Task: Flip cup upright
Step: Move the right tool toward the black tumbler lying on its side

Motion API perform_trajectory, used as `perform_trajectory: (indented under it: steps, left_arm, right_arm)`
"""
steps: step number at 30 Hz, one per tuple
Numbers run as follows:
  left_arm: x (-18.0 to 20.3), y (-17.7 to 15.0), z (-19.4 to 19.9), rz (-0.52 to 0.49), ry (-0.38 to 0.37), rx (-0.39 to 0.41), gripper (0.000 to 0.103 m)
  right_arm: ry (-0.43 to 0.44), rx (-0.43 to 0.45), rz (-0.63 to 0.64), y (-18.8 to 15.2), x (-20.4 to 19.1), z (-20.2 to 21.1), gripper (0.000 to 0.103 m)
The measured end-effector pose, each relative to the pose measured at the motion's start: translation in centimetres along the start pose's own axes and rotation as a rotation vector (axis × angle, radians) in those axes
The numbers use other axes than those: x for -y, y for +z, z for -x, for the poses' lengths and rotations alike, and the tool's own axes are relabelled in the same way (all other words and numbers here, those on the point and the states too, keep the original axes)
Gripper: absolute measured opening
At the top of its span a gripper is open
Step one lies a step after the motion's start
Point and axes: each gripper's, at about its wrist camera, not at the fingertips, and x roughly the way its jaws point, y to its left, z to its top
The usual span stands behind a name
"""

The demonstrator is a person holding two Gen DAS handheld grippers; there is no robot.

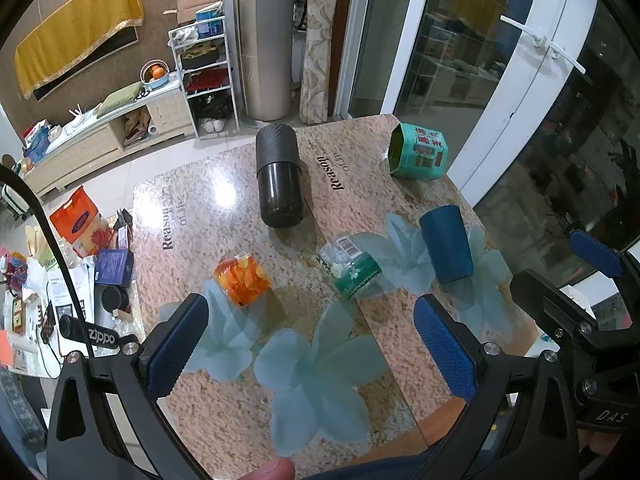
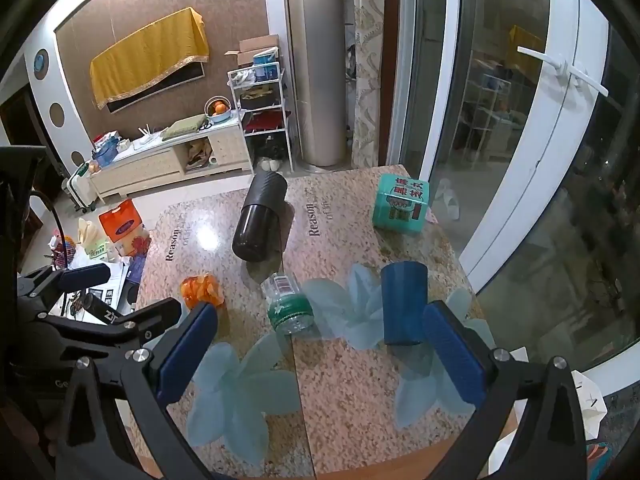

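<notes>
- On the worktop point(image 2: 340, 400), at its right side, the blue cup point(image 2: 404, 304) stands mouth down.
- Left of it lie a bottle point(image 2: 288, 304) and a black flask point(image 2: 260, 220).
- Left gripper point(image 1: 312, 348) fingers released, holding nothing.
- Right gripper point(image 2: 320, 352) fingers released, its right finger point(image 2: 452, 352) just beside the cup.

Right gripper point(image 2: 320, 354) above near edge of desk point(image 2: 360, 380), fingers point(image 2: 186, 354) spread wide, nothing between them. Blue cup point(image 2: 403, 302) mouth-down near right edge, just beyond right finger. Clear bottle with green label point(image 2: 289, 304) on its side mid-desk. Orange packet point(image 2: 202, 289) toward left edge. Black flask point(image 2: 260, 216) lying toward far edge. Teal box point(image 2: 401, 209) at far right corner
</notes>
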Motion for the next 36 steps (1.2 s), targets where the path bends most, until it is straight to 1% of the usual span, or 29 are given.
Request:
perform_trajectory:
  steps: [9, 19, 28, 36]
  left_arm:
    - [0.0, -0.1, 0.0, 0.002, -0.003, -0.003, 0.103]
    - [-1.3, -0.3, -0.2, 0.026, -0.049, -0.009, 0.103]
    - [-2.5, -0.1, -1.6, 0.05, -0.049, -0.053, 0.103]
    - [-3.9, 0.1, -3.8, 0.1, -0.038, -0.098, 0.103]
  right_arm:
    - [0.002, -0.004, -0.002, 0.0, -0.1, -0.1, 0.103]
    - [0.007, -0.02, 0.004, 0.1, -0.6, -0.6, 0.103]
    - [0.026, -0.057, 0.019, 1.0, -1.1, -1.5, 0.103]
    - [0.05, -0.125, 0.043, 2.5, -1.2, -3.9, 0.103]
